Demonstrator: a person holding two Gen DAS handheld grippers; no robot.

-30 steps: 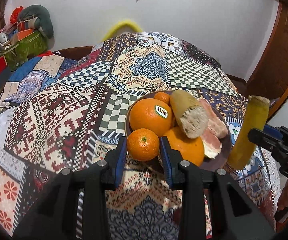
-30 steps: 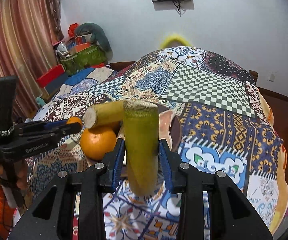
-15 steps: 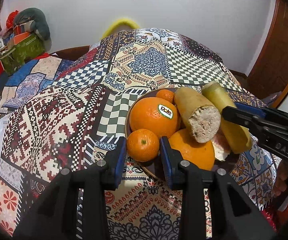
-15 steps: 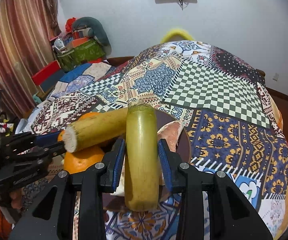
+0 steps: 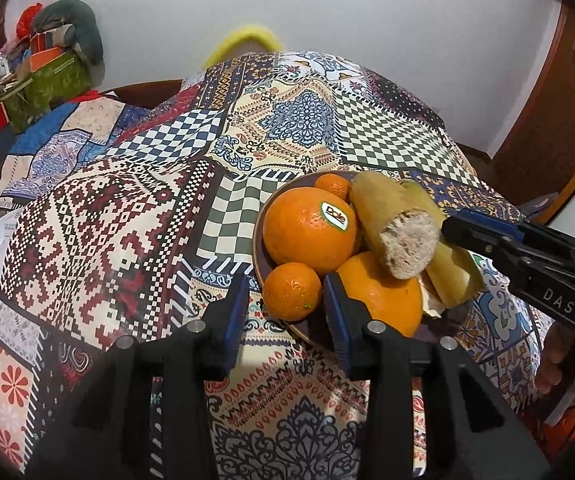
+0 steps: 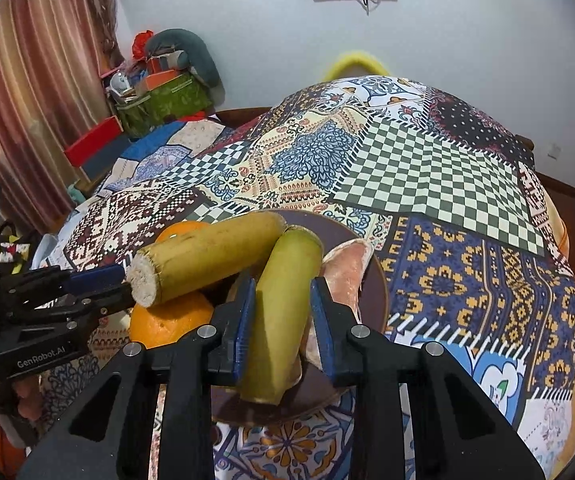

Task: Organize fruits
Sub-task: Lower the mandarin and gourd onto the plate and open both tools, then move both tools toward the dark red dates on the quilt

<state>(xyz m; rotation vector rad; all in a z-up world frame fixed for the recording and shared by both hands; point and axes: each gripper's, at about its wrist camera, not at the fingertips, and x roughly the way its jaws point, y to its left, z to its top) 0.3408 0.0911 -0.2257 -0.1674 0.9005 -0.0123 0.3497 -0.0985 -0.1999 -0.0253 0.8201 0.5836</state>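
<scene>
Fruit fills the brown bowl (image 5: 258, 240) on the patchwork bed: the left gripper (image 5: 283, 308) is opening around a small mandarin (image 5: 292, 291), pads apart from it, while the right gripper (image 6: 281, 316) pinches a green-yellow cane piece (image 6: 283, 304) over the bowl.

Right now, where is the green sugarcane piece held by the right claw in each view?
Left wrist view: green sugarcane piece at right, behind the cut-ended cane.
Right wrist view: it stands centre, between the claw's pads.
Shared landmark: the cut-ended cane lying across the oranges.
</scene>
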